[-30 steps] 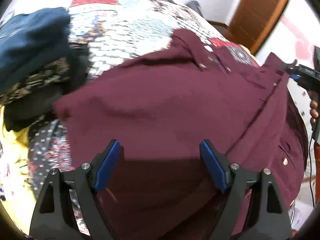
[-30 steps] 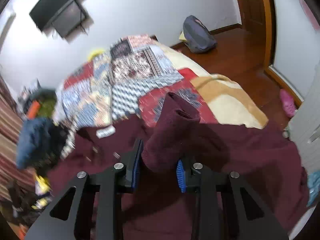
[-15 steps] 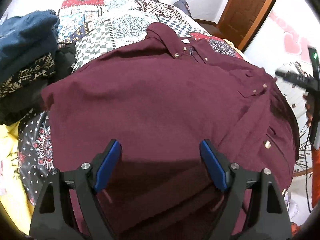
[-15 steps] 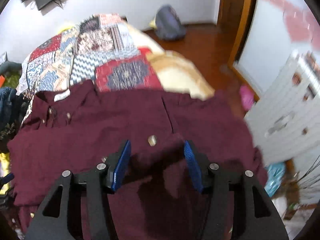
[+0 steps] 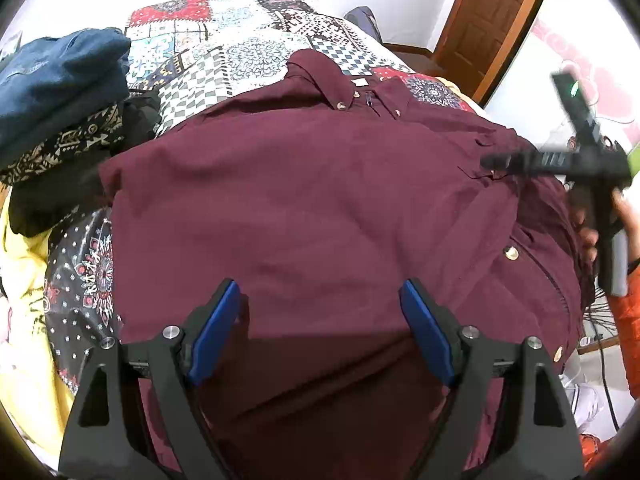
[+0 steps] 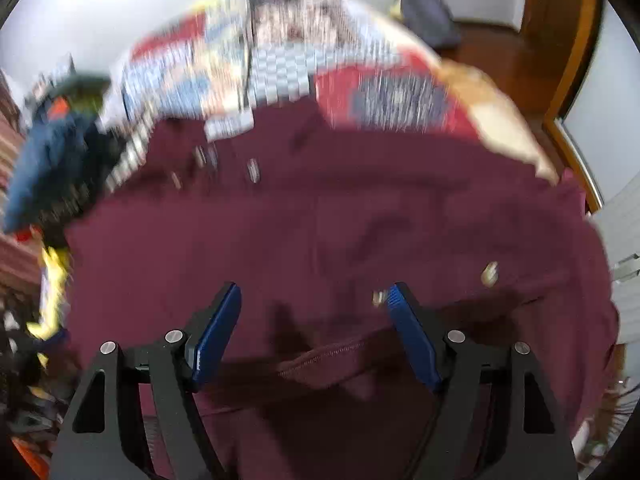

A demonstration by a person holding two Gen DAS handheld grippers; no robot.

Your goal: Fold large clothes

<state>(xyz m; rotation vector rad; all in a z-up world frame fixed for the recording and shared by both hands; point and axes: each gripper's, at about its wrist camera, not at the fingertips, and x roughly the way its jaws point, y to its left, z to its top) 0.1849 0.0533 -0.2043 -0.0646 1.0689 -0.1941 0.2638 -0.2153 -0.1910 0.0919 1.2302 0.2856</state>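
A large maroon button shirt (image 5: pixel 312 200) lies spread across the patchwork bed quilt (image 5: pixel 240 52), collar at the far end. My left gripper (image 5: pixel 320 312) is open and empty, hovering over the shirt's near part. My right gripper (image 6: pixel 314 312) is open and empty above the shirt (image 6: pixel 320 220); its view is blurred by motion. The right gripper also shows in the left wrist view (image 5: pixel 560 164), over the shirt's right side, in a hand.
A stack of folded clothes topped by blue denim (image 5: pixel 60 80) sits left of the shirt, with a yellow garment (image 5: pixel 24 280) below it. A wooden door (image 5: pixel 492 12) and a dark bag (image 6: pixel 428 12) on the floor lie beyond the bed.
My right gripper let go of the bunched maroon cloth and opened wide. The shirt dropped and now lies flat on the bed. My left gripper stayed open above it.
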